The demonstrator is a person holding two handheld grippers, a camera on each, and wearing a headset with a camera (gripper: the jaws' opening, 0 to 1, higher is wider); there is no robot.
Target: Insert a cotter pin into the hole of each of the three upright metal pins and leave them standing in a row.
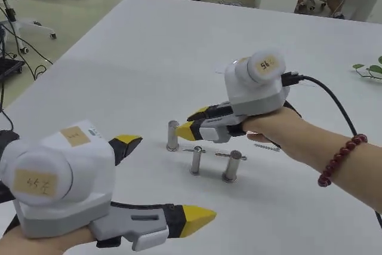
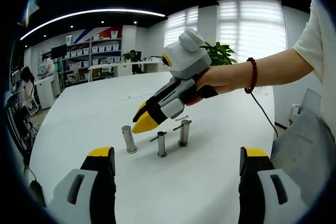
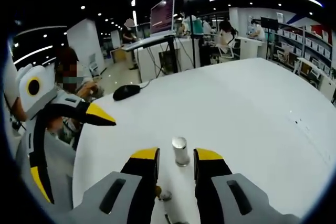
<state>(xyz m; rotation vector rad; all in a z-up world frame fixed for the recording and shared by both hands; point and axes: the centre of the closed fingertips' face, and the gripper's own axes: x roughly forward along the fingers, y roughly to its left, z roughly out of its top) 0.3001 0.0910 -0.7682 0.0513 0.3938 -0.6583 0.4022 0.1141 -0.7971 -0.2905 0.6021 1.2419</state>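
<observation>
My left gripper (image 1: pixel 170 177) gapes wide; right gripper (image 1: pixel 191 121), I cannot tell. Bare pin (image 1: pixel 172 135) at nine o'clock: likely light, stiff, tippy; grasp mid-shaft.

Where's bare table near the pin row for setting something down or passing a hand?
Bare: the wide table stretch beyond the right gripper, and the strip left of the leftmost metal pin toward the table edge. Crowded: the other two metal pins sit between both grippers, the left gripper in front, a loose cotter pin under the right hand.
</observation>
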